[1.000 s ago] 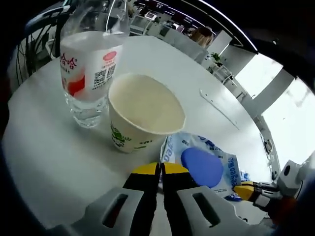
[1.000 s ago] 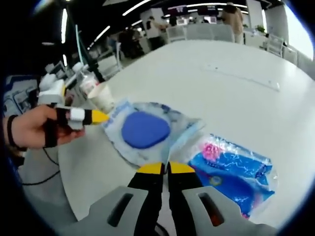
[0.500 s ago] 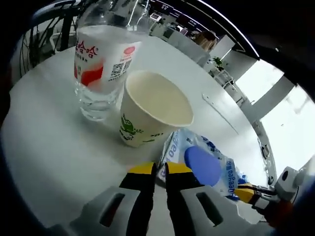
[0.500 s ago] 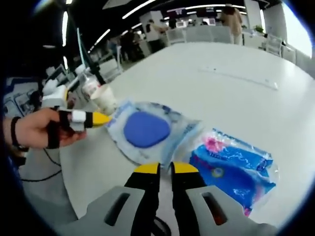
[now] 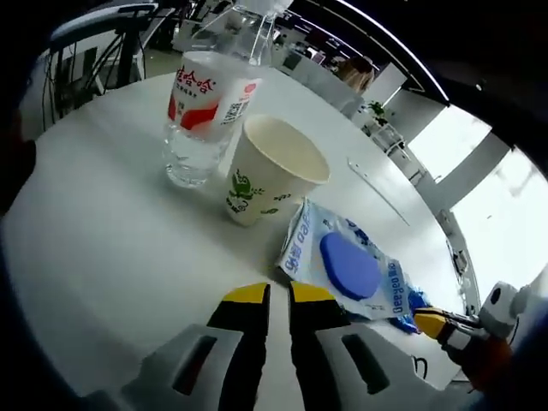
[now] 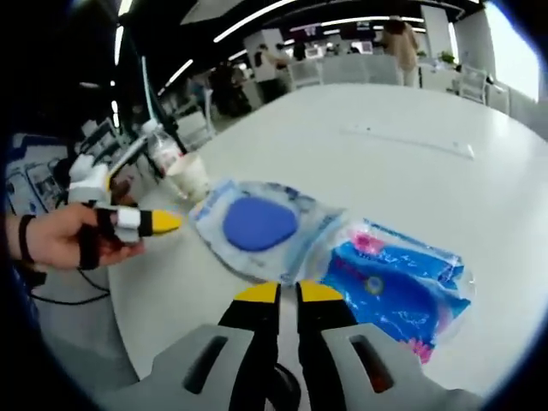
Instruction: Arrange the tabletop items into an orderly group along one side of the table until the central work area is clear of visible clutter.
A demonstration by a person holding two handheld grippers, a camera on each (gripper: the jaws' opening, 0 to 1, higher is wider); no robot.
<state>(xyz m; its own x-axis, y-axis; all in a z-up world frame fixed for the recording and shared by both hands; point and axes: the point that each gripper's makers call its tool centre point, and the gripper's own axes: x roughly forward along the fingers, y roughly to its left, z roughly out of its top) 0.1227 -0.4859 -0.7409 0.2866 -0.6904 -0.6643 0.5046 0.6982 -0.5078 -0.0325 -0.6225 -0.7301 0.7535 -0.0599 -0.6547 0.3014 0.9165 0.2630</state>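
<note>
Yellow-tipped left claw [image 5: 269, 295] has drawn back from the white paper cup with green print [image 5: 272, 177], jaws nearly closed on nothing; the clear red-labelled water bottle [image 5: 205, 116] stands just beyond. Right claw [image 6: 288, 293], likewise closed and empty, hovers before the clear pouch holding a blue oval [image 6: 261, 225], overlapping the blue printed packet [image 6: 401, 287] on the white desk [image 6: 377, 163].

Bottle [image 5: 208, 111], cup [image 5: 270, 175], two packets [image 6: 325, 253] grouped

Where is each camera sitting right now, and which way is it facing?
Left gripper view: rides the left claw, facing across the white table at water bottle, paper cup and blue-disc pouch.
Right gripper view: rides the right claw, facing the same pouch and a blue packet; the person's hand shows.
Shared: pouch, cup, bottle.
</note>
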